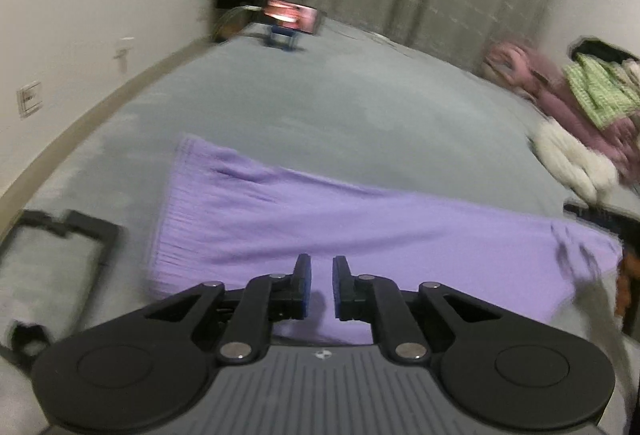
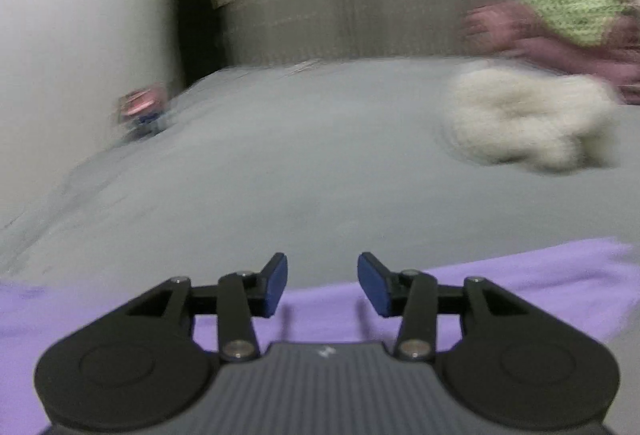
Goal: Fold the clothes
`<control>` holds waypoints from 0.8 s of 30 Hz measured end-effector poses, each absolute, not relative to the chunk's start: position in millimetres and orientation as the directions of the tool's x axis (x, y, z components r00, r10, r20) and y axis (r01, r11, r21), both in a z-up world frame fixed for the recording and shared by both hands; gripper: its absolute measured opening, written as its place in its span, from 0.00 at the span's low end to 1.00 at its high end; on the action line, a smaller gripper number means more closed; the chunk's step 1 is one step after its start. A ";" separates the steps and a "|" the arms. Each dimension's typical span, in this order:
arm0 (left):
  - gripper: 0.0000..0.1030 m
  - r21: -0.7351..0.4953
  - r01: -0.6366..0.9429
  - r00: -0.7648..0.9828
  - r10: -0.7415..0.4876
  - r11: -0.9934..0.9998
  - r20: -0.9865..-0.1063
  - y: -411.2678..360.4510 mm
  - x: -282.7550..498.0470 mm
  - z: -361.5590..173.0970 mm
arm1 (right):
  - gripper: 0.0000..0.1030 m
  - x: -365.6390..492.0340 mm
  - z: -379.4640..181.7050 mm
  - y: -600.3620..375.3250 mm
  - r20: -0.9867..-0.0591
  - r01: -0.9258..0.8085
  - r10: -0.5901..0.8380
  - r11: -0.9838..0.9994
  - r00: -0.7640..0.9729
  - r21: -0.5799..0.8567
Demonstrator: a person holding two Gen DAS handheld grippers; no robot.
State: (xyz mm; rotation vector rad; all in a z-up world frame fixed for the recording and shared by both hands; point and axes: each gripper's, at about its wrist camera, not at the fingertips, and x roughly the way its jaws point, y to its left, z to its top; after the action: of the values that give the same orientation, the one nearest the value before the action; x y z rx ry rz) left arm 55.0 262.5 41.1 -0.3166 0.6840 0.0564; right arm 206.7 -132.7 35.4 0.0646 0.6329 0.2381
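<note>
A purple garment lies spread flat on the grey bed. My left gripper hovers over its near edge with a narrow gap between the jaws and nothing between them. In the right wrist view the same purple garment runs along the bottom. My right gripper is open and empty above the garment's far edge, with the grey bed beyond it.
A pile of clothes sits at the bed's right: white fluffy, pink, green checked. The pile also shows in the right wrist view. A phone on a stand is at the far end. A black frame lies at the left. Walls and a curtain surround the bed.
</note>
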 end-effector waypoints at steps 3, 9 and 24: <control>0.14 -0.291 -0.231 0.770 -0.008 0.928 -0.638 289.9 58.1 35.8 | 0.47 207.7 17.5 -102.9 -0.640 -0.274 0.232 0.961 0.733 0.035; 0.14 -0.302 -0.264 0.764 0.007 0.916 -0.646 298.7 64.1 29.2 | 0.57 206.1 10.4 -111.5 -0.627 -0.211 0.180 0.977 0.758 0.025; 0.14 -0.254 -0.248 0.775 0.034 0.935 -0.631 291.0 68.8 32.2 | 0.57 131.1 35.7 57.7 -0.586 -0.594 0.441 0.800 0.680 -0.088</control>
State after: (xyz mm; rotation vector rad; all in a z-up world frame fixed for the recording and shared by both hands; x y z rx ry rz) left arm 68.8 291.0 32.2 -0.3357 0.6695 0.1558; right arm 131.1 57.7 35.7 -0.2823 0.5782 0.5894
